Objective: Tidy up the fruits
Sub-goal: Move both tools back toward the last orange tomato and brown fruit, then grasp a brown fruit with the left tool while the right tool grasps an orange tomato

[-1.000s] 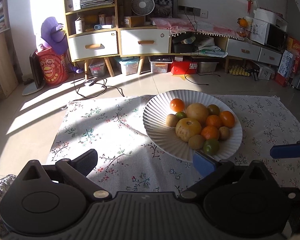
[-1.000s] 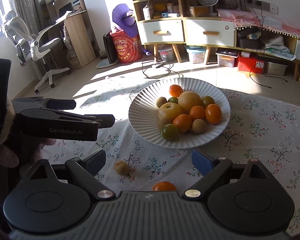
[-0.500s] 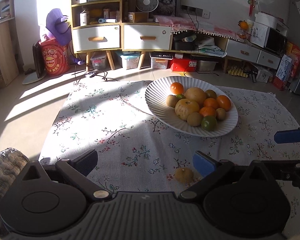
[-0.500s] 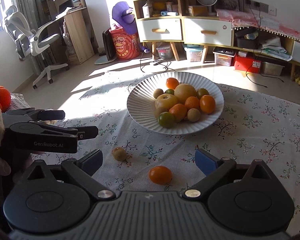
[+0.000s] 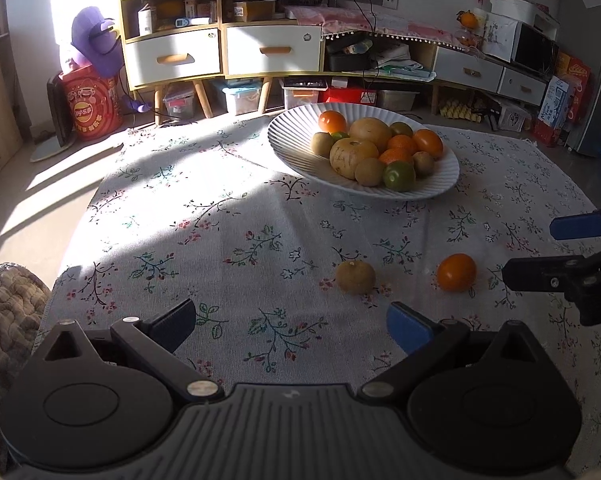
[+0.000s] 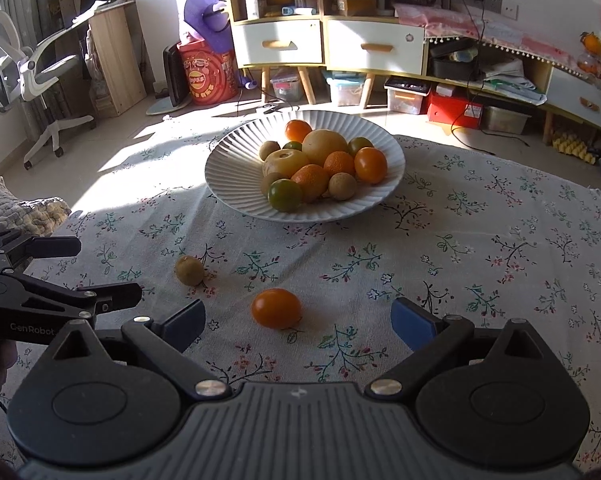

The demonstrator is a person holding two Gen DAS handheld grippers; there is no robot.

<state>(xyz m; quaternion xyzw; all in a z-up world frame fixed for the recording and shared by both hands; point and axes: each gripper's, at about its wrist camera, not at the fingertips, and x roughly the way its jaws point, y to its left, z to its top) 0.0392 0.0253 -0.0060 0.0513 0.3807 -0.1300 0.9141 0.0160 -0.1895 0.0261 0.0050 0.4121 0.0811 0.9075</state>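
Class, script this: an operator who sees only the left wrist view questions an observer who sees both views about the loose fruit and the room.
Operator: Is the right gripper lined up on the orange fruit?
Observer: Yes. The fruit lies untouched on the cloth, between the lines of its wide-open fingers.
Operator: What stands off to the left of the table?
Observer: A white office chair on the floor, beside a wooden desk.

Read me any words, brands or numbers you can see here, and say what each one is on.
"GenRobot": left gripper, on its side.
"乐事", only partly legible: red tub.
Print on the shelf boxes and red carton: too small to read.
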